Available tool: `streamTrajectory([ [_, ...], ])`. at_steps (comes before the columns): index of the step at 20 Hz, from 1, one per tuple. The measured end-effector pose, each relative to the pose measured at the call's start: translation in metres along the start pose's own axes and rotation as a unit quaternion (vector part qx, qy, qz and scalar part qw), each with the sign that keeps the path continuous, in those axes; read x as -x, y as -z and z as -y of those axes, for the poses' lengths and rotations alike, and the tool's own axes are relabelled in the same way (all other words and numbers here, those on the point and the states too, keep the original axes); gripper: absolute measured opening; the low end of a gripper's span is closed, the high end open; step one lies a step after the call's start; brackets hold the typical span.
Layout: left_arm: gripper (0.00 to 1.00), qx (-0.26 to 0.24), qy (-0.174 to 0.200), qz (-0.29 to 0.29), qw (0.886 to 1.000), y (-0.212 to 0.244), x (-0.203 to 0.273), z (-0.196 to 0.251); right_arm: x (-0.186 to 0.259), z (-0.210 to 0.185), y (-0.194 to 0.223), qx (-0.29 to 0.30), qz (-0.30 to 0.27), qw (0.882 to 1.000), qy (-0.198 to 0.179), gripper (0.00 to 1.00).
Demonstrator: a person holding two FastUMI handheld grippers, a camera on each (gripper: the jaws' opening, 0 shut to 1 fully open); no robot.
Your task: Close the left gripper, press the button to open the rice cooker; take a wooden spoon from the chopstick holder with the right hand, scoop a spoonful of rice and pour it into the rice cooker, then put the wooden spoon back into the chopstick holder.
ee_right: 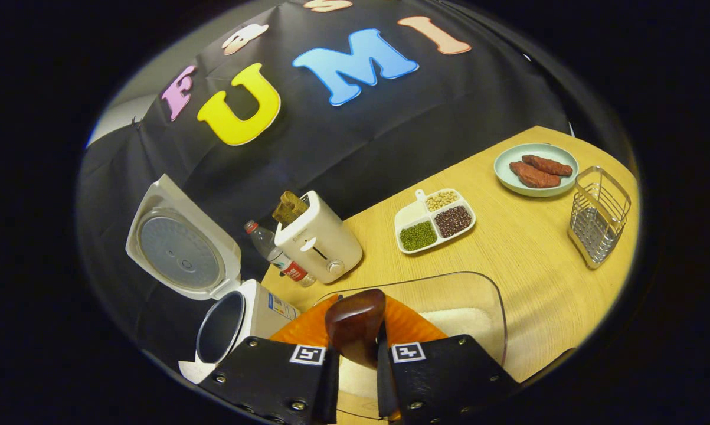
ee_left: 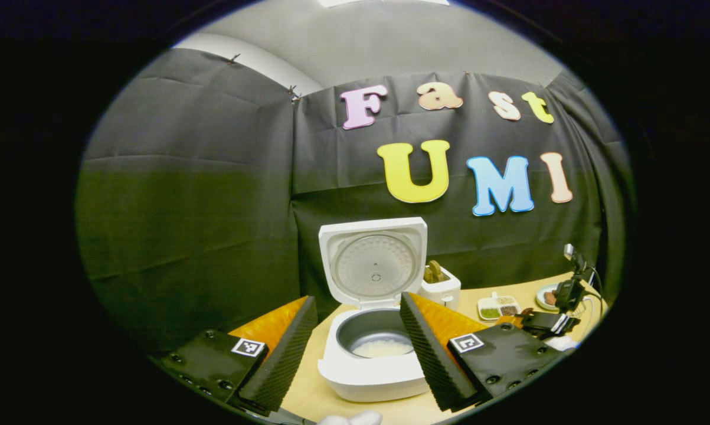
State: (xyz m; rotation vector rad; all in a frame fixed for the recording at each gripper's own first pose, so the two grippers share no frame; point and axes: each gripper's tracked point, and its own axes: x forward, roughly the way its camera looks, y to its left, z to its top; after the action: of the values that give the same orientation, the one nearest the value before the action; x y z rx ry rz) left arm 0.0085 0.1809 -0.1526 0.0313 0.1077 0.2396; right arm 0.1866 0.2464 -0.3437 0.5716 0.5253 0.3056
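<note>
One rice cooker (ee_right: 225,295), one toaster (ee_right: 319,242), one bottle (ee_right: 275,254), two plates (ee_right: 535,171).

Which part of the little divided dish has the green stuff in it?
On the divided dish, the green grains fill the section nearest the right gripper; the others hold pale and dark reddish grains.

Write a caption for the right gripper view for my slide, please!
Right gripper holds a wooden spoon over a clear rice tub, beside the open rice cooker.

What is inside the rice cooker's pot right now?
In the left gripper view the rice cooker stands open, lid up; white rice lies on the pot's bottom. The left claw's right finger covers the pot's right part.
</note>
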Motion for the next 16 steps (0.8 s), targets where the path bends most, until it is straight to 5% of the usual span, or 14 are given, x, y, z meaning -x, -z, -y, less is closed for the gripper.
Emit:
streamTrajectory([
  [2,0.94,0.001,0.0,0.0,1.0,-0.001,0.0,0.001,0.004,0.002,-0.006,-0.027,0.003,1.0,-0.01,0.26],
  [3,1.0,0.0,0.001,0.0,1.0,-0.001,-0.001,0.002,0.005,0.002,-0.009,-0.041,0.006,0.999,-0.015,0.26],
  [11,0.98,-0.01,0.004,0.009,1.0,-0.012,0.002,0.009,0.017,0.003,-0.037,-0.163,0.026,0.983,-0.074,0.26],
  [16,1.0,-0.014,0.005,0.01,1.0,-0.015,0.004,0.012,0.032,0.0,-0.06,-0.187,0.05,0.977,-0.089,0.26],
])
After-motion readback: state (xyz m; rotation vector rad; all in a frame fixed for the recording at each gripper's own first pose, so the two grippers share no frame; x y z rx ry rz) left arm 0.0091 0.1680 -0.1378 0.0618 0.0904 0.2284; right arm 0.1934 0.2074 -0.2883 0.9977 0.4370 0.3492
